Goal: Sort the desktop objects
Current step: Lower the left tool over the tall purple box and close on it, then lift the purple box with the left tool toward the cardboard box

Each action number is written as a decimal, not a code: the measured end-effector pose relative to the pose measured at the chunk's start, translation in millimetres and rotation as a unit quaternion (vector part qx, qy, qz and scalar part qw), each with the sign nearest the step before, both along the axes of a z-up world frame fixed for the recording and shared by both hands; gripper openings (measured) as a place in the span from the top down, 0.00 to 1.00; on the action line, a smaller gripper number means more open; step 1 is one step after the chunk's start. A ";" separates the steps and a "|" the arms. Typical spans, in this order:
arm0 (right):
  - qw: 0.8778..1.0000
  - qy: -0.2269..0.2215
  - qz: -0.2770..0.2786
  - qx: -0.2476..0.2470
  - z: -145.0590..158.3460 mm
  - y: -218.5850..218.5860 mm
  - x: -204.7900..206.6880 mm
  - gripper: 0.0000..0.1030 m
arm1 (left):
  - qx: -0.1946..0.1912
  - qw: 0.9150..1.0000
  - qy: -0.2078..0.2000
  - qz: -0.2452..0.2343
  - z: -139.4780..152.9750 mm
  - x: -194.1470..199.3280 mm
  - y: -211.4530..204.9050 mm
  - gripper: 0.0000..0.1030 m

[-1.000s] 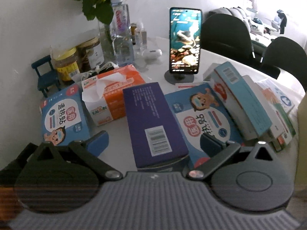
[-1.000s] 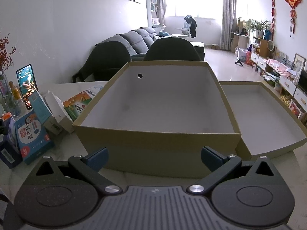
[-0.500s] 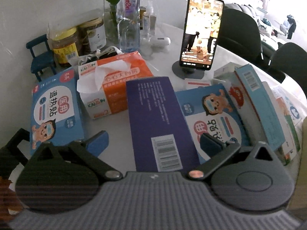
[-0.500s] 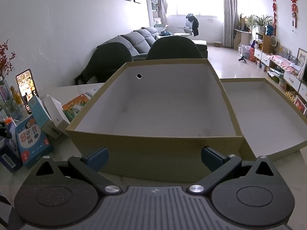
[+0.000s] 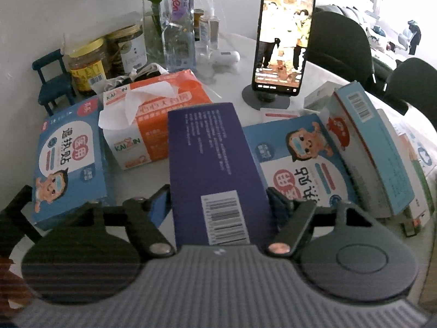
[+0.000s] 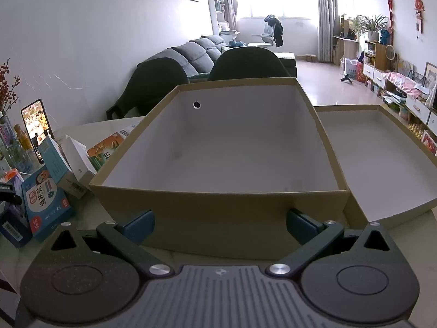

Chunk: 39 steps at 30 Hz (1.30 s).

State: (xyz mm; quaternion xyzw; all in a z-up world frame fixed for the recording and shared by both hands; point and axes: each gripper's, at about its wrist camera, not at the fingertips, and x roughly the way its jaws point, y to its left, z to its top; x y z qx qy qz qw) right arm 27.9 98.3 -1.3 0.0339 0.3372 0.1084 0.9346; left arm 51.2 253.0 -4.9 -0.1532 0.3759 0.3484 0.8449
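In the left wrist view a long purple box (image 5: pixel 210 147) with a barcode lies on the white table between two blue fever-patch boxes (image 5: pixel 68 161) (image 5: pixel 308 161). My left gripper (image 5: pixel 220 203) straddles its near end. The jaws are closing, and both pads touch the box's long sides. An orange tissue pack (image 5: pixel 161 114) lies behind it. In the right wrist view my right gripper (image 6: pixel 220 224) stands open and holds nothing, just in front of the near wall of an open brown cardboard box (image 6: pixel 224 213), whose inside is bare.
A phone on a stand (image 5: pixel 281 43), a water bottle (image 5: pixel 177 24), jars (image 5: pixel 87 68) and a small blue toy chair (image 5: pixel 52 82) stand at the back. More boxes lean at the right (image 5: pixel 377 147). The carton's lid (image 6: pixel 382 164) lies right of it. Dark chairs (image 6: pixel 245 63) stand behind.
The left gripper came closer and lower over the purple box, and its jaws narrowed from wide open onto the box's sides. The right gripper kept its place before the carton.
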 end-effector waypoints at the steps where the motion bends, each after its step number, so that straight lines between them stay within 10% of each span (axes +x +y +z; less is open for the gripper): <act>1: 1.000 0.000 0.000 0.000 0.1 -0.2 -0.3 0.00 | 0.001 1.000 -0.001 0.000 -0.2 -0.5 -0.3 0.31; 39: 0.999 -0.026 0.015 -0.010 19.3 20.7 -31.0 0.00 | 0.046 0.996 -0.071 -0.023 26.1 -47.0 -15.7 0.38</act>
